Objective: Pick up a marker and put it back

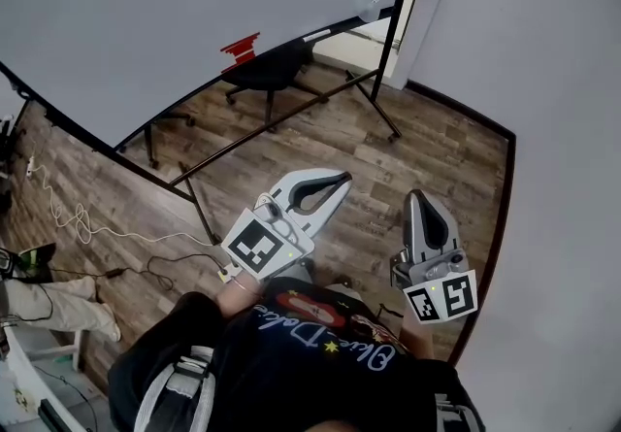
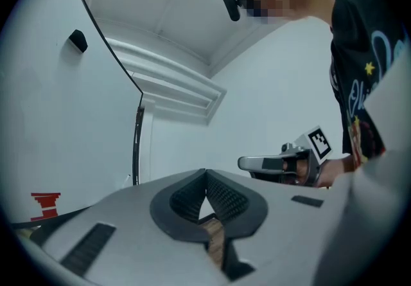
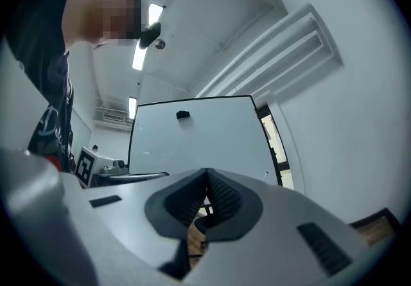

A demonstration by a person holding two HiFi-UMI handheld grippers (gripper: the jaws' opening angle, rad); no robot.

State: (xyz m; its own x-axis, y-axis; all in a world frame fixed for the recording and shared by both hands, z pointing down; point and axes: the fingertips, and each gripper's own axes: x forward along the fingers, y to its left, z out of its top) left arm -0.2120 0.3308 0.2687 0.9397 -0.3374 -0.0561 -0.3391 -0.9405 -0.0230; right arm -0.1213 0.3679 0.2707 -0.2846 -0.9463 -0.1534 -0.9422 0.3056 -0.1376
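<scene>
My left gripper (image 1: 336, 182) hangs over the wooden floor with its jaws shut and nothing between them. In its own view the left gripper (image 2: 205, 173) has its tips touching. My right gripper (image 1: 418, 199) is beside it, also shut and empty; its own view shows the right gripper (image 3: 207, 173) with its tips together. A small pale marker-like thing (image 1: 375, 0) sits near the right edge of the whiteboard (image 1: 175, 13), far from both grippers. A red object (image 1: 241, 49) rests at the board's lower edge. Both grippers face the whiteboard (image 3: 192, 137).
A black office chair (image 1: 269, 69) stands behind the whiteboard's black frame legs (image 1: 380, 108). Cables (image 1: 73, 221) trail across the floor at the left. A white wall (image 1: 553, 129) closes the right side. A small black block (image 3: 183, 114) sticks to the board.
</scene>
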